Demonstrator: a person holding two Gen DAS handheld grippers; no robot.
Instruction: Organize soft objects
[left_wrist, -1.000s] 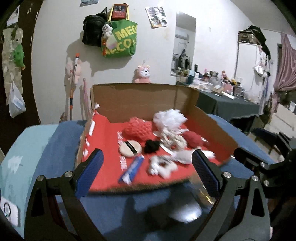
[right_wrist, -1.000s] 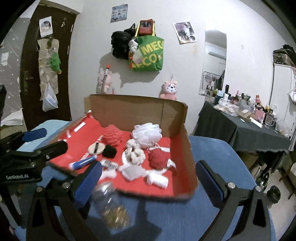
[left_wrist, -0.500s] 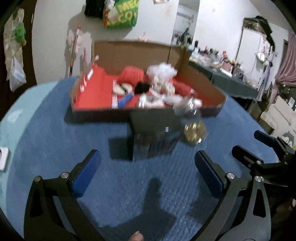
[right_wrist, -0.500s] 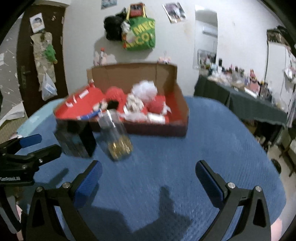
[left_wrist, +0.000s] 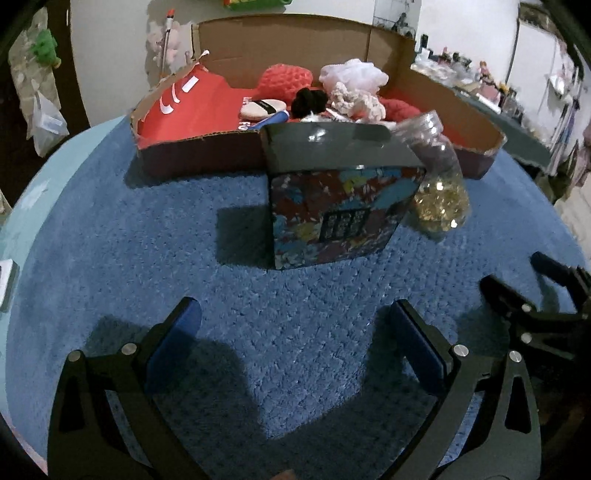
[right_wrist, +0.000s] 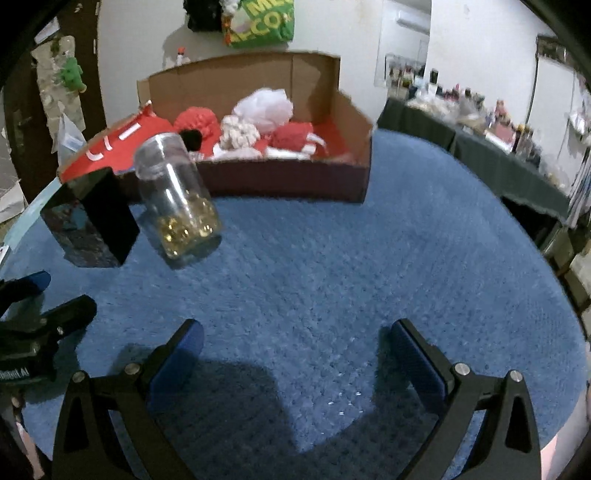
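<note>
Both the left gripper (left_wrist: 293, 334) and right gripper (right_wrist: 295, 350) gape wide, holding nothing; the soft things (right_wrist: 255, 127) lie in the cardboard box (right_wrist: 291, 182) behind the jar (right_wrist: 177, 203), so reach over it, gripping gently

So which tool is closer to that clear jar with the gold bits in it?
Hard to call, roughly even. The jar stands between them: ahead and right of the left tool, ahead and left of the right tool. Both are open and well short of it.
</note>
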